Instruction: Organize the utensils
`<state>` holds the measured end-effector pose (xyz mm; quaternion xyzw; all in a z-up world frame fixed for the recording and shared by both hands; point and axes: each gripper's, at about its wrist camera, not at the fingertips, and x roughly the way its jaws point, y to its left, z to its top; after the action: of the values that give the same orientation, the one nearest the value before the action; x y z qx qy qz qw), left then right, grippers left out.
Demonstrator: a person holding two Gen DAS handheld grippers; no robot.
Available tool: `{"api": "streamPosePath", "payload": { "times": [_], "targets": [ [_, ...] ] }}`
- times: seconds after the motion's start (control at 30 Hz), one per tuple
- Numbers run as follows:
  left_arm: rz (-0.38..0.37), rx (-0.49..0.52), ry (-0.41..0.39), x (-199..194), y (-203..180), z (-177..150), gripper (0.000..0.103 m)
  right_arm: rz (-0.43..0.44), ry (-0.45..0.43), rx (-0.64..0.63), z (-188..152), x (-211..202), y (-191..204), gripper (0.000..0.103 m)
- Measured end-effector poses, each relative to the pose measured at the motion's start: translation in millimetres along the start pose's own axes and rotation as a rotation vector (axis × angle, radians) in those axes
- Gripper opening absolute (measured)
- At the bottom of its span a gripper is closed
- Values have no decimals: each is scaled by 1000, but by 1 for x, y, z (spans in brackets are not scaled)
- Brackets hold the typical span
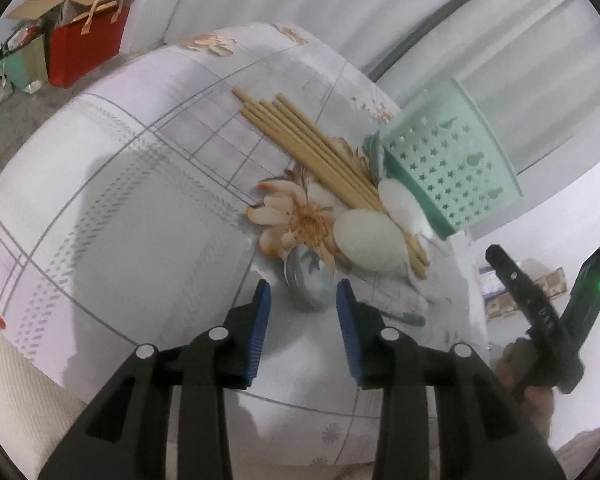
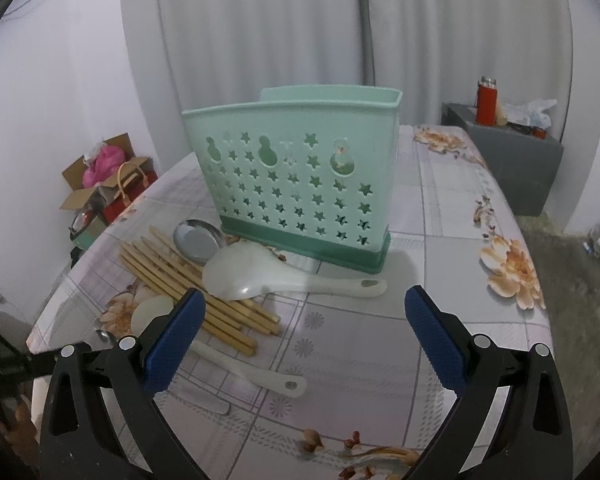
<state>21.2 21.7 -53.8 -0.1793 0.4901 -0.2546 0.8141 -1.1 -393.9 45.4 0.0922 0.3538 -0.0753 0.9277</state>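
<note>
A: The utensils lie loose on the desk [image 2: 440,216], in front of the green holder [image 2: 300,176]: wooden chopsticks [image 2: 196,292], a steel spoon [image 2: 198,240], two white plastic spoons [image 2: 260,276].

B: How will they handle?

A: Light and stiff, I'd judge. The steel bowl looks slippery; take handles or mid-shaft. Chopsticks may roll or fan out.

B: The jaws?

A: The left gripper [image 1: 303,308] is parted, nothing pinched, a steel spoon [image 1: 310,280] bowl just ahead. The right gripper [image 2: 302,332] is spread wide, empty.

B: Anything hidden?

A: The holder's inside. The smaller white spoon's [image 2: 236,356] bowl sits partly behind a jaw; the metal piece below it is possibly a handle.
</note>
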Motion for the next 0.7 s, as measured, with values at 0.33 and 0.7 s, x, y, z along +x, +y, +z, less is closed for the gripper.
{"api": "streamPosePath", "payload": {
  "times": [0.33,0.7],
  "targets": [
    [155,177,-47,18,-20,9,24,23,12,-33,1,6,9,95],
    [144,179,-30,15,-13,8,7,159,89,-367,-1,20,58,76]
  ]
}}
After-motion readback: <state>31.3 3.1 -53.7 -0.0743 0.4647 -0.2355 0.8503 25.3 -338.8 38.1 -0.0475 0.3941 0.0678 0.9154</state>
